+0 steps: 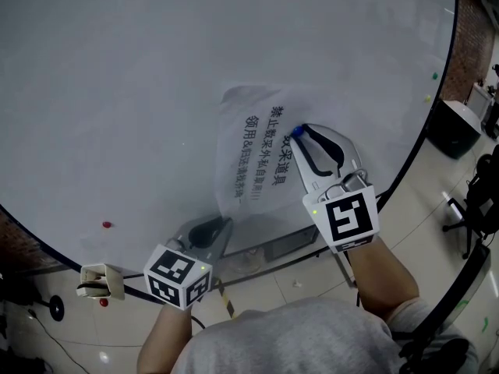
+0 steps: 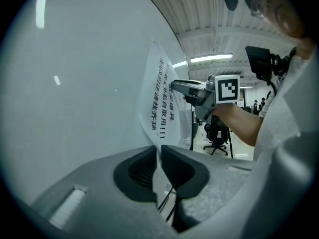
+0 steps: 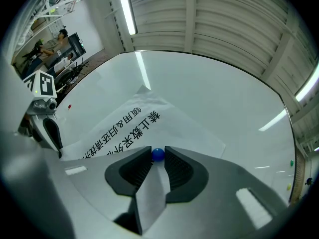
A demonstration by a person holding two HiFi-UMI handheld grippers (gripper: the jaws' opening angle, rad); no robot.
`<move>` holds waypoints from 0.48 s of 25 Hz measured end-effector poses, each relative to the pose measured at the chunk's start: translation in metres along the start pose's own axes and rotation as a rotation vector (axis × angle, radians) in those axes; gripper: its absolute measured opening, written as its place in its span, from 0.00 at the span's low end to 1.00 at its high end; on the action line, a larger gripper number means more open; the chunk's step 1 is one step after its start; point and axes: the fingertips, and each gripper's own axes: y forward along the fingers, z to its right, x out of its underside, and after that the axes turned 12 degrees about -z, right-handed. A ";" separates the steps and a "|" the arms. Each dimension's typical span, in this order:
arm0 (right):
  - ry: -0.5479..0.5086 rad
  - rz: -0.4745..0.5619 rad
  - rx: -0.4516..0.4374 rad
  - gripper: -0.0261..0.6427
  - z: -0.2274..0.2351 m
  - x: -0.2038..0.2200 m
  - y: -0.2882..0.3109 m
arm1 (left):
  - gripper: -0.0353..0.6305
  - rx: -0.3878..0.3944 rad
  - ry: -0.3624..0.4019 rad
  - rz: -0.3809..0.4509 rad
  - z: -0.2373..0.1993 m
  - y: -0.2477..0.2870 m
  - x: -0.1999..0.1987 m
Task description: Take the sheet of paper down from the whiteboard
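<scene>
A white sheet of paper (image 1: 249,158) with black print hangs on the whiteboard (image 1: 140,92), its top pinned by a small blue magnet (image 1: 297,131). My right gripper (image 1: 299,133) reaches up to the board and its pads close on that blue magnet (image 3: 158,155), which sits between the two tips. My left gripper (image 1: 214,228) is at the sheet's lower edge. In the left gripper view the paper (image 2: 155,103) curls off the board and its bottom edge runs down through the narrow gap of the left gripper (image 2: 158,152), pinched between the pads.
A red magnet (image 1: 107,225) sticks to the board at the lower left. Two small magnets (image 1: 435,75) sit near its right edge. A small white holder (image 1: 100,281) hangs at the board's bottom rim. An office chair (image 1: 475,193) and a black box (image 1: 454,127) stand on the tiled floor.
</scene>
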 end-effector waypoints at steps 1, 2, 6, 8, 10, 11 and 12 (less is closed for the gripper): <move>-0.002 0.001 0.001 0.16 0.000 0.000 0.000 | 0.06 0.006 0.005 -0.002 0.001 0.000 0.000; -0.005 0.001 0.003 0.16 0.000 0.000 0.000 | 0.06 0.013 0.006 -0.005 0.002 0.001 0.000; -0.006 0.003 0.005 0.16 0.000 0.000 0.000 | 0.06 0.010 -0.002 -0.008 0.001 -0.001 0.001; -0.016 -0.002 0.002 0.16 0.000 0.000 0.000 | 0.06 0.003 -0.004 -0.011 0.000 -0.003 0.003; -0.021 -0.005 0.003 0.16 -0.001 0.000 0.000 | 0.06 0.000 -0.005 -0.008 -0.002 -0.006 0.003; -0.017 -0.003 0.005 0.16 0.000 0.000 0.000 | 0.06 -0.002 -0.006 -0.006 -0.002 -0.007 0.004; -0.014 -0.003 0.006 0.16 0.000 0.001 -0.001 | 0.06 -0.003 -0.006 -0.004 -0.003 -0.009 0.004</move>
